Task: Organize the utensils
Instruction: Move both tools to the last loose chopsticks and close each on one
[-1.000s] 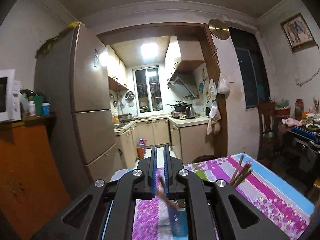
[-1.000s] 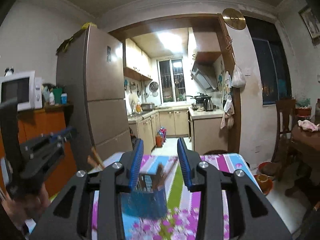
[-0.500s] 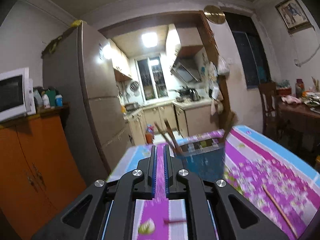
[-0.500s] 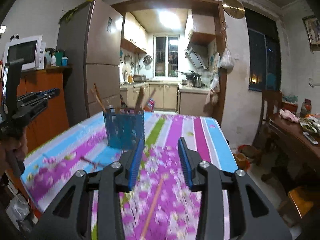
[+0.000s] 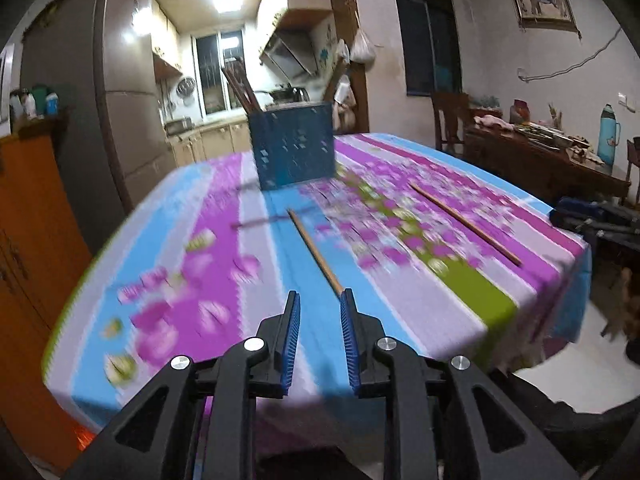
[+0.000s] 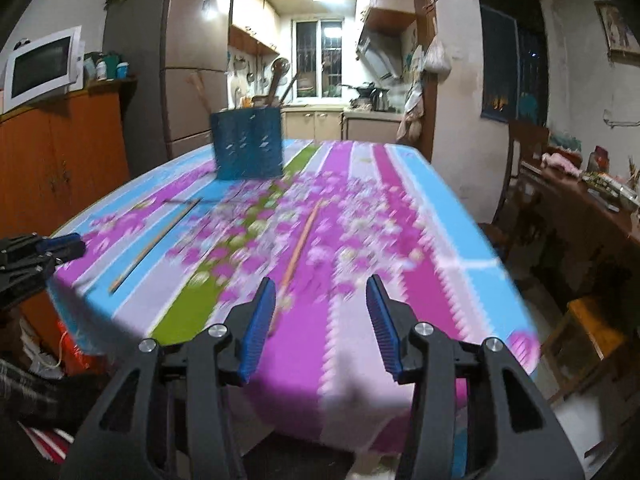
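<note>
Now that both claws have pulled back from the blue holder (image 5: 294, 146) to the table's (image 5: 472, 300) near edge, the next pickups are on. The left claw (image 5: 318, 340) has opened to a narrow gap, empty, aimed at one loose chopstick (image 5: 314, 250). The right claw (image 6: 320, 326) gapes wide, a second chopstick (image 6: 298, 246) just ahead. The holder stands far back.

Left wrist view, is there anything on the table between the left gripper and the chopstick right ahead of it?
Nothing visible. The left gripper is open, and the chopstick lies on bare tablecloth, its near end just beyond the right fingertip.
</note>
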Available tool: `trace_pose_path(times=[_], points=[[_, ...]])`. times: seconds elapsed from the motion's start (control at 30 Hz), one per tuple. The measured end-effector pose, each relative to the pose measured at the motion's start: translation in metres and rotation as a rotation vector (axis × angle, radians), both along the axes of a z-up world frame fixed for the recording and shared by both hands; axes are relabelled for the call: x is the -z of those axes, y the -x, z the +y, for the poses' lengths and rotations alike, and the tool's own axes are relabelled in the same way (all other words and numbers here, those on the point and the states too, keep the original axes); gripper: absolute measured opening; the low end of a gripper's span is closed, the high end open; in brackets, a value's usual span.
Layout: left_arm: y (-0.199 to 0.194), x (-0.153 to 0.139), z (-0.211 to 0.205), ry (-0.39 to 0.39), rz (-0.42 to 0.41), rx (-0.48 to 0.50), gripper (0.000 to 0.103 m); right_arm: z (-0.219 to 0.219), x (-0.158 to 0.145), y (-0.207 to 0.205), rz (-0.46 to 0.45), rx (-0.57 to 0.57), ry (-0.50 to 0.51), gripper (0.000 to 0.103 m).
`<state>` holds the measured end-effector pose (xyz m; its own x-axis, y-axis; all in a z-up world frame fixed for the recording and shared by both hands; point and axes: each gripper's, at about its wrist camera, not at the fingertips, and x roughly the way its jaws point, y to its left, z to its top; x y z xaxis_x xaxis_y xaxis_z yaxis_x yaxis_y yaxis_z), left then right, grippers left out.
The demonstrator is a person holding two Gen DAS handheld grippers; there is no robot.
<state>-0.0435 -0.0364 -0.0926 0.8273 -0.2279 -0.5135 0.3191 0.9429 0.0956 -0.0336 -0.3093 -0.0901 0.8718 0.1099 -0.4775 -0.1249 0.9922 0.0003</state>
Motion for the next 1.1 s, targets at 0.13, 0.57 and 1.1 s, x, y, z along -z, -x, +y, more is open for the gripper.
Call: trace_pose_path(times=[0.13, 0.57, 1.1], points=[[0.004, 0.012, -0.014, 0.0, 0.022, 0.026, 0.022, 0.018, 0.013, 0.011, -0.013, -0.008, -0.004, 0.044], [-0.022, 0.036, -0.022, -0.005, 0.056, -0.066, 0.028, 0.026, 0.032, 0.002, -0.002, 0.013, -0.014, 0.043], [-0.018, 0.04, -0.023, 0.001, -0.008, -0.082, 0.018, 0.027, 0.053, -0.011, -0.037, 0.051, -0.024, 0.017]])
